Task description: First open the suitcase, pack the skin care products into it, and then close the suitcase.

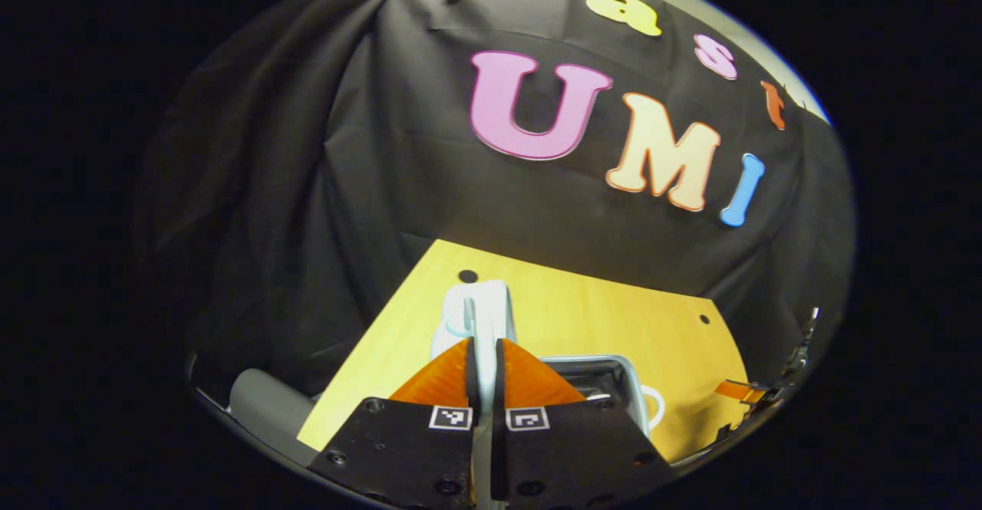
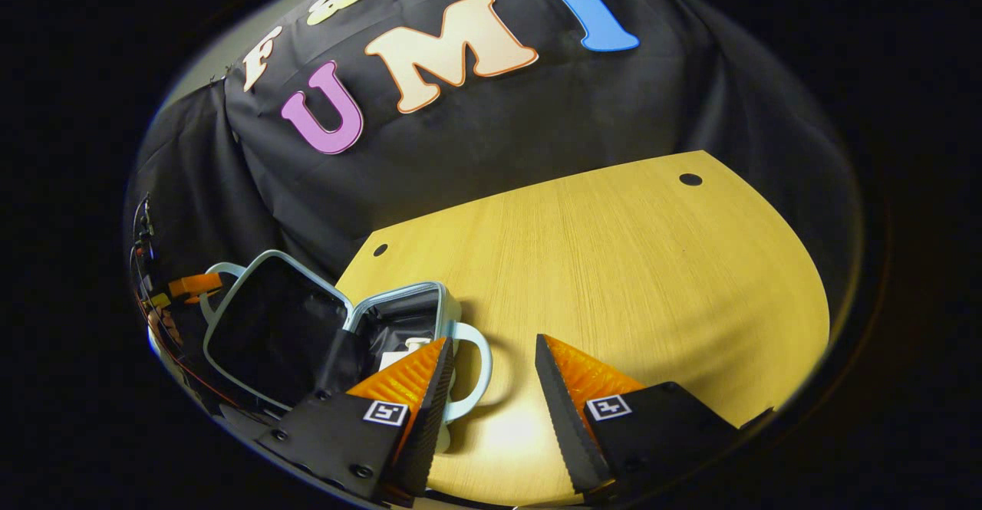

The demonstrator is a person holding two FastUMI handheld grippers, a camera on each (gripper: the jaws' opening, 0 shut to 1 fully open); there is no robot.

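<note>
A light wooden table (image 2: 614, 264) with a rounded edge and small dark holes (image 2: 690, 179) near its corners stands right against the black cloth wall (image 2: 499, 134), which hangs in soft folds behind and beside the table. Bright light pools on the table's near part, while the cloth beyond the table lies in shadow.
</note>
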